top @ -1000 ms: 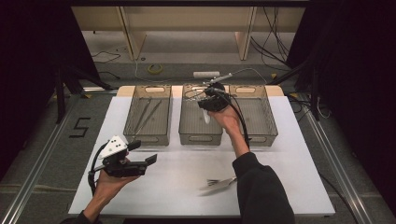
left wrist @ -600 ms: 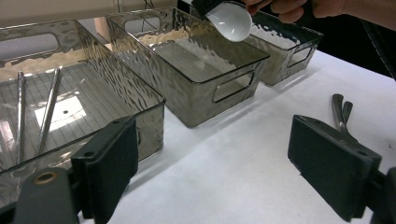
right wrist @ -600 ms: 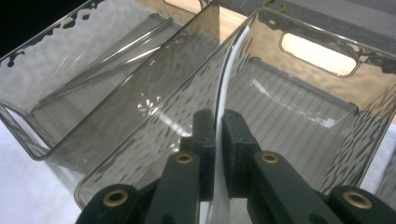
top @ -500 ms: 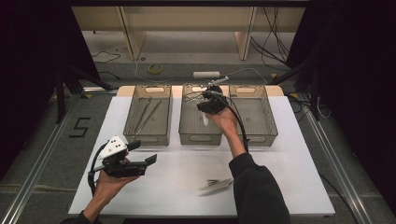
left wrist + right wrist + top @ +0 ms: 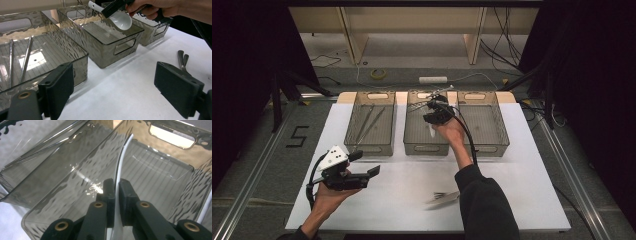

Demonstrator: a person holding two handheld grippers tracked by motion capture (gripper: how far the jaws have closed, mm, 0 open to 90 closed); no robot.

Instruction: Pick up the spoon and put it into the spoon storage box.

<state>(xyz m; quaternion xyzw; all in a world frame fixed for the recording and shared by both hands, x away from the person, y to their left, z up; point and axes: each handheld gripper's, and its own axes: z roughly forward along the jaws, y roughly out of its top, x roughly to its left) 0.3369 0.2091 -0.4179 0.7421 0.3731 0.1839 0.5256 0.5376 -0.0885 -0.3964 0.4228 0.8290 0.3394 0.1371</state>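
Observation:
My right gripper (image 5: 435, 111) hangs over the middle grey bin (image 5: 426, 146), shut on the handle of a white spoon (image 5: 432, 131). In the right gripper view the pads (image 5: 110, 192) pinch the thin white handle (image 5: 122, 157), which curves up over the bin's ribbed floor (image 5: 155, 175). The left gripper view shows the spoon's bowl (image 5: 122, 20) just above the bin's rim (image 5: 107, 43), below the right gripper (image 5: 112, 7). My left gripper (image 5: 366, 163) is held open over the white table, nothing between its pads (image 5: 57, 86).
The left bin (image 5: 370, 145) holds long metal utensils (image 5: 25, 57). A third bin (image 5: 484, 147) stands at the right. Metal cutlery (image 5: 442, 198) lies on the white table (image 5: 522, 190) near the front, seen also as the cutlery (image 5: 182, 60) past the left gripper's right jaw.
The right hand has edged slightly left over the middle bin, still holding the spoon. The left hand has stayed put.

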